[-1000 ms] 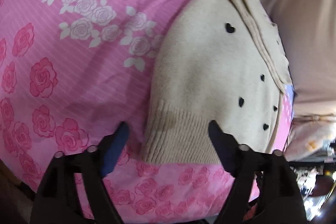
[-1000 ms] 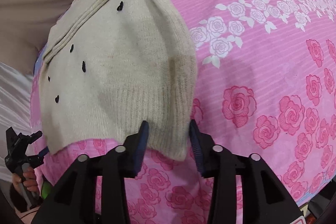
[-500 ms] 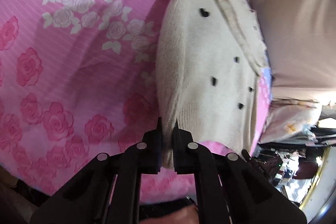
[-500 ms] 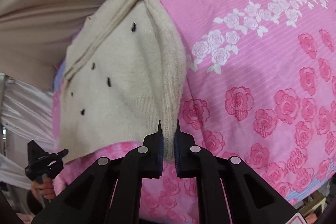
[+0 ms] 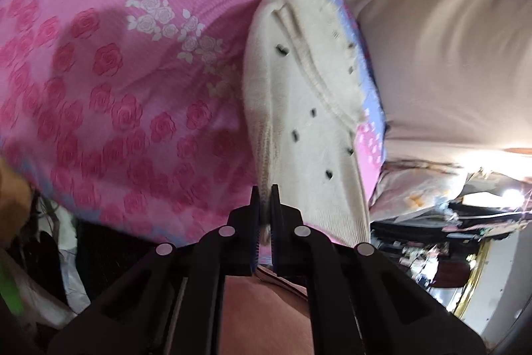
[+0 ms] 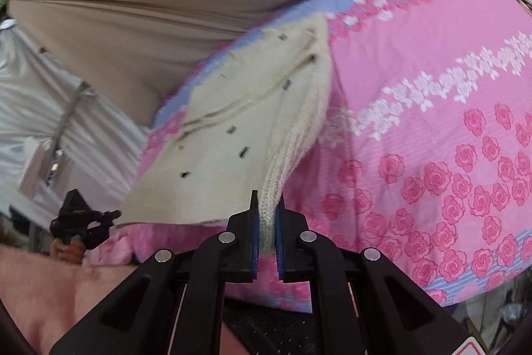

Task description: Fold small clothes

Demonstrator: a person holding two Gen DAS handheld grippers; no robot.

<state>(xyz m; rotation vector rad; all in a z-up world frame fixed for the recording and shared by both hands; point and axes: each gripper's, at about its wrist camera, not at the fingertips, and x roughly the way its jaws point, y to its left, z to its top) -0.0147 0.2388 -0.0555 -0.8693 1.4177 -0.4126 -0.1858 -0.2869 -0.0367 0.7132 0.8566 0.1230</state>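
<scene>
Left wrist view: the left gripper was clenched on the ribbed hem corner of the cream sweater, which ran up toward 12 o'clock across the pink bedspread.

Right wrist view: the right gripper was pinching the other hem corner, knit bunched thick between the pads, sweater stretching off to 11 o'clock.

My take: carry both corners level and at the same pace toward the collar, or the fold lands crooked.
</scene>
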